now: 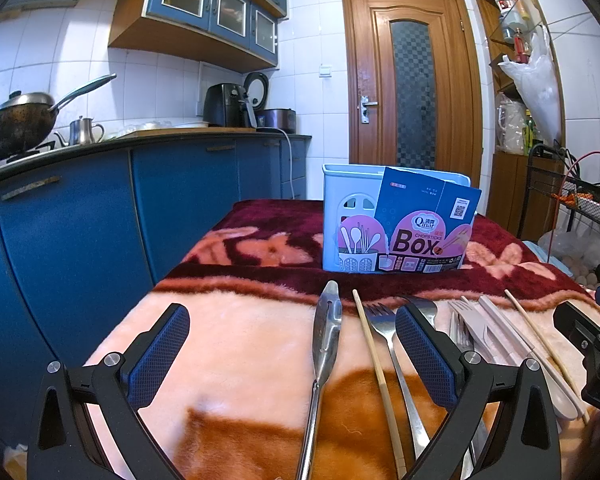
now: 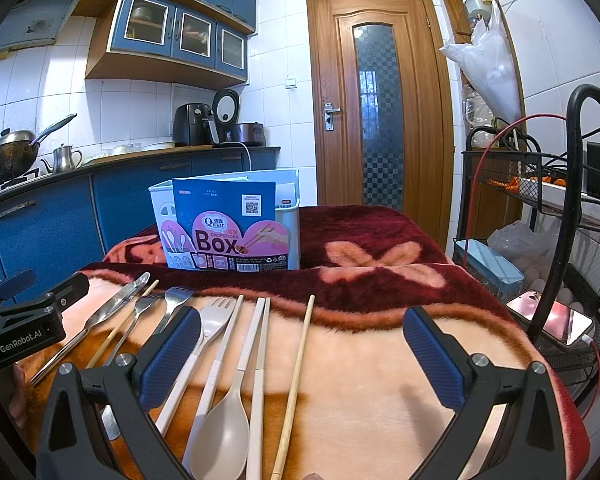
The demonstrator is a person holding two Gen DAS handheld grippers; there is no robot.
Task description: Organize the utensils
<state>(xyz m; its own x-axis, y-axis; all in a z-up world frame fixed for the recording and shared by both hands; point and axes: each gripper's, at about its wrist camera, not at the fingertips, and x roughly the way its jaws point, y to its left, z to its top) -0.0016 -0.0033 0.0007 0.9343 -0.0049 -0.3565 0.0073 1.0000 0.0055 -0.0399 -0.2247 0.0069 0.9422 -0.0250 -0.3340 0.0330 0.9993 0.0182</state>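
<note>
A white chopsticks box (image 1: 352, 188) with a blue and pink label stands upright at the back of the blanket-covered table; it also shows in the right wrist view (image 2: 290, 216). Utensils lie in a row on the blanket: a metal knife (image 1: 326, 328), a wooden chopstick (image 1: 374, 356), a metal fork (image 1: 384, 320), and a beige fork (image 2: 216, 312), beige spoon (image 2: 220, 436), beige chopsticks (image 2: 258, 340) and another wooden chopstick (image 2: 300, 360). My left gripper (image 1: 292, 320) is open above the knife. My right gripper (image 2: 302, 322) is open above the beige utensils.
A blue kitchen counter (image 1: 100, 200) with a wok (image 1: 16, 120) and kettle runs along the left. A black wire rack (image 2: 540, 240) with a phone (image 2: 552, 316) stands at the right of the table. A wooden door (image 1: 412, 80) is behind.
</note>
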